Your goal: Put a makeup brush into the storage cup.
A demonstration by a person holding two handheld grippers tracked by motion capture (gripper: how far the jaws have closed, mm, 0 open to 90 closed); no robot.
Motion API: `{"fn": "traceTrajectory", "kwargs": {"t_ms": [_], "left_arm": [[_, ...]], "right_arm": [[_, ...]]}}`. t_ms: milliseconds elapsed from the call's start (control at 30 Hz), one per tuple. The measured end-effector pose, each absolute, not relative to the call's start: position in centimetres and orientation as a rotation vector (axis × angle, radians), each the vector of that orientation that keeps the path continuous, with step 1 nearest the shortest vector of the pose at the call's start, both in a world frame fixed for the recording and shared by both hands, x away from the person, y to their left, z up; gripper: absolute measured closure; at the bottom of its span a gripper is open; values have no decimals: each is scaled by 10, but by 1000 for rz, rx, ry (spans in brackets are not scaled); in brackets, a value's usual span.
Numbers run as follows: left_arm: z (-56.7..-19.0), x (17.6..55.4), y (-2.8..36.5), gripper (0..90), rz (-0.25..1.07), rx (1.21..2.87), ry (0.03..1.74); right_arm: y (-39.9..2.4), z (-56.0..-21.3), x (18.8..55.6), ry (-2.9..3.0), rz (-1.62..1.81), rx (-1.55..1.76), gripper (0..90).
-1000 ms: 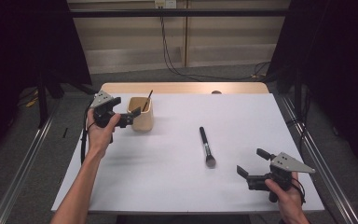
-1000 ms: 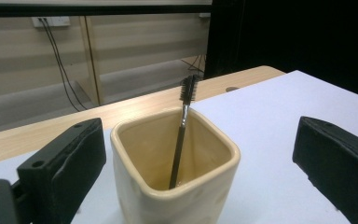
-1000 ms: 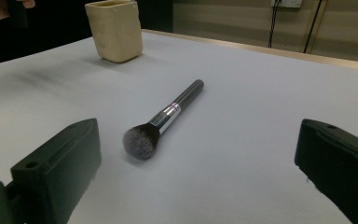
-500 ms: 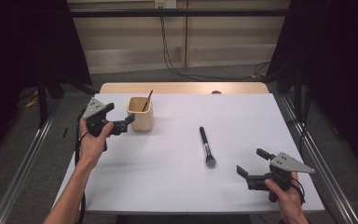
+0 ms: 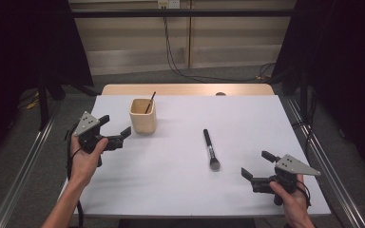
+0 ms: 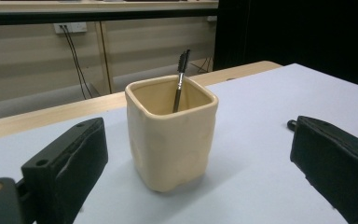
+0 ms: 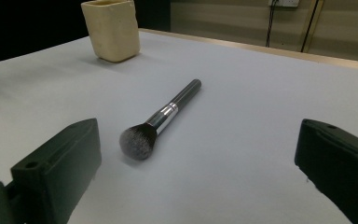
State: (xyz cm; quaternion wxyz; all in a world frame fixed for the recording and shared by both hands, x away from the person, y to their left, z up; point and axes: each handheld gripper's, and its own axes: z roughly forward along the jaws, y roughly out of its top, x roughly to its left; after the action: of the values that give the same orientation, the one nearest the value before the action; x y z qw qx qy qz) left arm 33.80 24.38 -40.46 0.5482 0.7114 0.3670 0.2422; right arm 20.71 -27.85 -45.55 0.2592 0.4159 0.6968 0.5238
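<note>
Makeup brush point(image 5: 210, 149) lying near right hand-held gripper point(image 5: 256, 166), jaws spread wide, left hand-held gripper point(image 5: 115, 129) likewise, beside cup point(image 5: 142, 116)

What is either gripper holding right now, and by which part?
Nothing. The left gripper is open beside the cup, and the right gripper is open near the brush, touching neither.

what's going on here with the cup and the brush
A person holds a gripper in each hand at a white table. The left gripper is open beside the cream cup, not touching it; a thin brush stands inside the cup. The right gripper is open near the table's front right, pointing toward the makeup brush, which lies flat mid-table, bristles toward the person. Neither gripper holds anything.
</note>
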Motion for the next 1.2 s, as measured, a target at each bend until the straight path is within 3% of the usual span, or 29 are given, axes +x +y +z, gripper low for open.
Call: {"fn": "traceTrajectory", "kwargs": {"t_ms": [800,900,1200], "left_arm": [[-420,291,253,37,575,1677,909],[-421,283,255,34,521,1636,901],[-424,258,261,32,562,1655,912]], "right_arm": [[-283,-455,208,1859,1426,1159,0],[-282,-455,207,1867,1422,1146,0],[-283,-454,205,1870,1425,1139,0]]}}
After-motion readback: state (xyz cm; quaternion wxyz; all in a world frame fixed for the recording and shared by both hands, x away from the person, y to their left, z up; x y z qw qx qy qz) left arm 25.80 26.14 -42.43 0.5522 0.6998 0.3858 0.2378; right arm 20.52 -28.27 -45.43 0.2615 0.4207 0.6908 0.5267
